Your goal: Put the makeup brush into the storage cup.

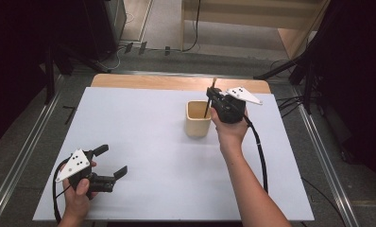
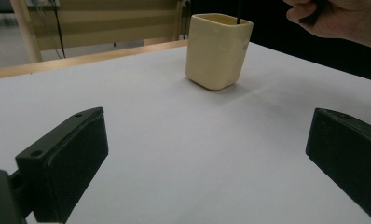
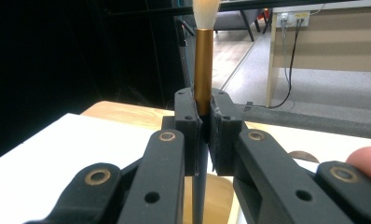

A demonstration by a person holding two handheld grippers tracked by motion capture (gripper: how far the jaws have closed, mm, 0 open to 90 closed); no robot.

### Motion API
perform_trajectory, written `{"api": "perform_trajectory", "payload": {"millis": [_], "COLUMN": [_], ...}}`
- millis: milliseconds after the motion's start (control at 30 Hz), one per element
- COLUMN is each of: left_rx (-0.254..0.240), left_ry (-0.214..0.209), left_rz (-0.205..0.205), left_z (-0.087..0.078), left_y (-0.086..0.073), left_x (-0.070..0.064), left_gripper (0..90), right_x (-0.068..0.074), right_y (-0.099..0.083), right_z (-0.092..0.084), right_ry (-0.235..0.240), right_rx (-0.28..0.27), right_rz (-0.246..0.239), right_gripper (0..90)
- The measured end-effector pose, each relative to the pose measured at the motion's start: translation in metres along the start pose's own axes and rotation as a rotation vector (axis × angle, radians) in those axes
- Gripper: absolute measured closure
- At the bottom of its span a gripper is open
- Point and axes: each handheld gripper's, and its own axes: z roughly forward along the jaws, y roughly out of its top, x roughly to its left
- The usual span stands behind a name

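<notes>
On a white-topped bench (image 1: 153, 142), a person works with a hand-held gripper in each hand. At about 8 o'clock on the bench top in the high view, the left gripper (image 1: 114, 162) rests low near the front edge in the person's left hand (image 1: 77, 191), its jaws spread wide with nothing between them; its grey three-cornered plate faces up and a cable loops back toward the bench edge. In the left gripper view, its two black pads (image 2: 65, 161) stand far apart over bare white surface, with the cream cup (image 2: 217, 49) ahead at about 12 o'clock.

That cream cup (image 1: 197, 119), a squarish open-topped container, stands upright right of the bench's centre, at about 1 o'clock from the middle of the top. Just beside it at its 2 o'clock, the right gripper (image 1: 210, 94), held in the person's right hand (image 1: 231, 130), is clamped tight on a brush (image 1: 209, 100). The brush stands close to upright, leaning a little: its dark handle runs down past the cup's rim into the mouth, and its upper end rises above the gripper. How deep the handle reaches, the cup wall hides.

In the right gripper view, the jaws pinch the brush (image 3: 203, 70) at the base of its copper-coloured ferrule, pale bristles at 12 o'clock, dark handle dropping below the pads toward the cup.
</notes>
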Motion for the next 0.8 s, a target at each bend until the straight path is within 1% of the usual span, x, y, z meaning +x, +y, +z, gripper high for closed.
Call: {"api": "perform_trajectory", "payload": {"millis": [233, 567, 700, 800], "left_rx": [0.000, 0.003, 0.006, 0.005], "left_ry": [-0.002, -0.003, -0.003, -0.004], "left_rz": [0.000, 0.004, 0.005, 0.004], "left_z": [0.000, 0.001, 0.001, 0.001], "left_y": [0.000, 0.000, 0.000, 0.000], "left_x": [0.000, 0.000, -0.001, -0.001], "left_gripper": [0.0, 0.0, 0.0, 0.0], "right_x": [-0.001, -0.004, -0.002, -0.001], "right_y": [-0.012, -0.030, -0.036, -0.040], "right_z": [0.004, 0.010, 0.012, 0.013], "right_ry": [-0.003, -0.013, -0.020, -0.027], "right_rx": [0.018, 0.054, 0.066, 0.074], "right_rz": [0.010, 0.002, -0.017, -0.013], "right_gripper": [84.7, 84.7, 84.7, 84.7]}}
